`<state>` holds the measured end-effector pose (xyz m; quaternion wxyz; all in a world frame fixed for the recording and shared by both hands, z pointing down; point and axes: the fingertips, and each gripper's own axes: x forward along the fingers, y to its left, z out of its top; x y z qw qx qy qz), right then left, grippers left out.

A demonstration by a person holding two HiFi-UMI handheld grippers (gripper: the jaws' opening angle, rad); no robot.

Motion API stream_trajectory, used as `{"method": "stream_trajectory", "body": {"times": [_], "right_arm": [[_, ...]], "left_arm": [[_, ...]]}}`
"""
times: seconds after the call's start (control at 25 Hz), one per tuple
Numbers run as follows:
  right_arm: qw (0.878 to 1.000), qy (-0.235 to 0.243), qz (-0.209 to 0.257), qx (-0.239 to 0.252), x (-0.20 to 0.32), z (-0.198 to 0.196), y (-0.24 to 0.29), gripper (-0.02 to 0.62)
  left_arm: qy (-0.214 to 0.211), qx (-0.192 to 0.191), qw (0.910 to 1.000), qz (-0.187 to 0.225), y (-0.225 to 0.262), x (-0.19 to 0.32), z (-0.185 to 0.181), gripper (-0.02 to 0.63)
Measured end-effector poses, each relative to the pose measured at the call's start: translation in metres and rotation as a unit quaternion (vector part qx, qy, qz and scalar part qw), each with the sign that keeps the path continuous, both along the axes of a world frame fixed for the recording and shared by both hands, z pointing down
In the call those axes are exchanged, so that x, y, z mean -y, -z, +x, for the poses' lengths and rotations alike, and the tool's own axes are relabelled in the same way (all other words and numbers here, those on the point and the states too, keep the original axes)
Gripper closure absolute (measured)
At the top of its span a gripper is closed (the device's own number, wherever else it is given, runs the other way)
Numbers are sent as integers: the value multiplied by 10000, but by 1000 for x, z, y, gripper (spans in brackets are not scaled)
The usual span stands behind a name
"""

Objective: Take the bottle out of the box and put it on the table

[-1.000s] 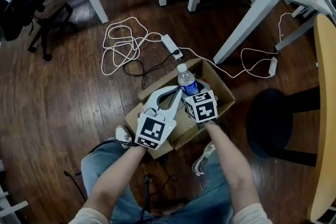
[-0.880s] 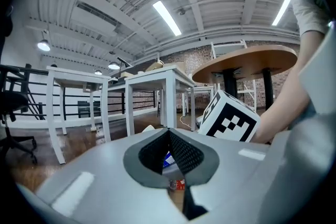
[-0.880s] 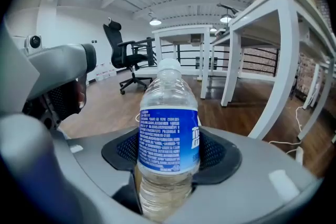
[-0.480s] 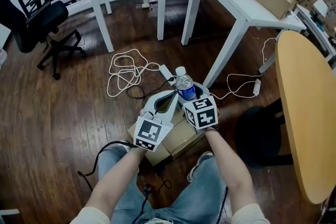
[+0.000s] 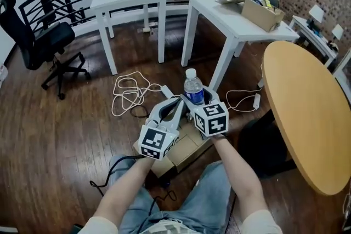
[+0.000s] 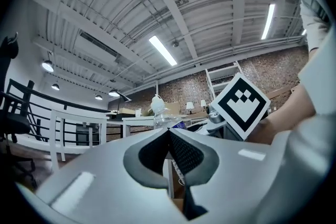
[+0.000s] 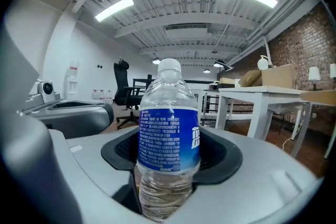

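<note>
The clear plastic bottle, white-capped with a blue label, stood upright in the right gripper, whose two dark pads were clamped on opposite sides of its body at the label's lower edge. It was lifted clear above the open cardboard box on the wooden floor. Its thin ribbed wall looked light and soft, likely to dent under a hard squeeze, and the glossy label could slip. A moderate hold low on the body, as here, seemed safest for keeping it upright. Just to the left, the left gripper had its jaws pressed together on nothing. A round wooden table lay near on the right, and a white table farther off.
</note>
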<state>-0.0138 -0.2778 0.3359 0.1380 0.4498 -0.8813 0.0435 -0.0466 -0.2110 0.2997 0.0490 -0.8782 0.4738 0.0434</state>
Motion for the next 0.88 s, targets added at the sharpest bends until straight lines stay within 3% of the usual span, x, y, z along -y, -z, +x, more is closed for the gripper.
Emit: {"method": "stream_trajectory", "body": {"times": [0.36,0.88], "right_arm": [[9963,-292,770,237,-28,33,105,299],[9842,-1040,1410,258,-64,129,199,298]], "left_arm": [[-392,-458,9975,359,70,-35,36,606],[-1265,-617,9864,847,143,-76,122,606]]}}
